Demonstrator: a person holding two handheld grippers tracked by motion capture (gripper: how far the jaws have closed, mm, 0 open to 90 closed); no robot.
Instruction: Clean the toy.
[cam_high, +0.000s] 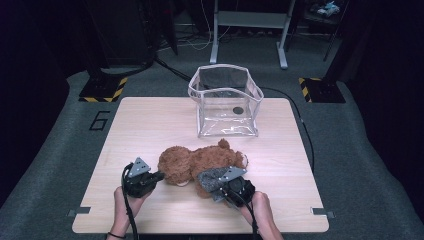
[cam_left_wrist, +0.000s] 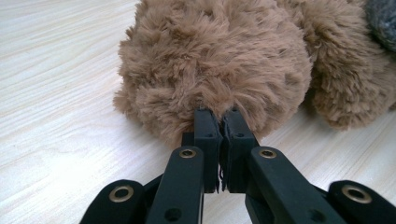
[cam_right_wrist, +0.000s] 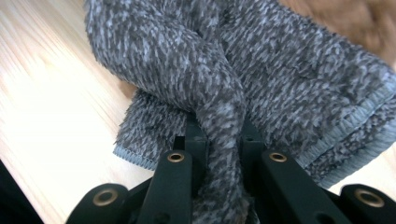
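A brown plush teddy bear (cam_high: 200, 161) lies on its side at the near middle of the wooden table (cam_high: 145, 125). It wears a grey knitted scarf (cam_high: 211, 176). My left gripper (cam_high: 159, 176) is at the bear's left end, shut on a tuft of its fur (cam_left_wrist: 219, 100). In the left gripper view the two jaws meet with fur pinched at their tips. My right gripper (cam_high: 217, 186) is at the bear's near right side, shut on a fold of the grey scarf (cam_right_wrist: 219, 130), which runs down between the jaws.
A clear plastic bag (cam_high: 225, 102) with a white rim stands open behind the bear, a dark round spot showing in its base. Grey carpet surrounds the table; stand bases with yellow-black tape (cam_high: 102, 90) sit behind it.
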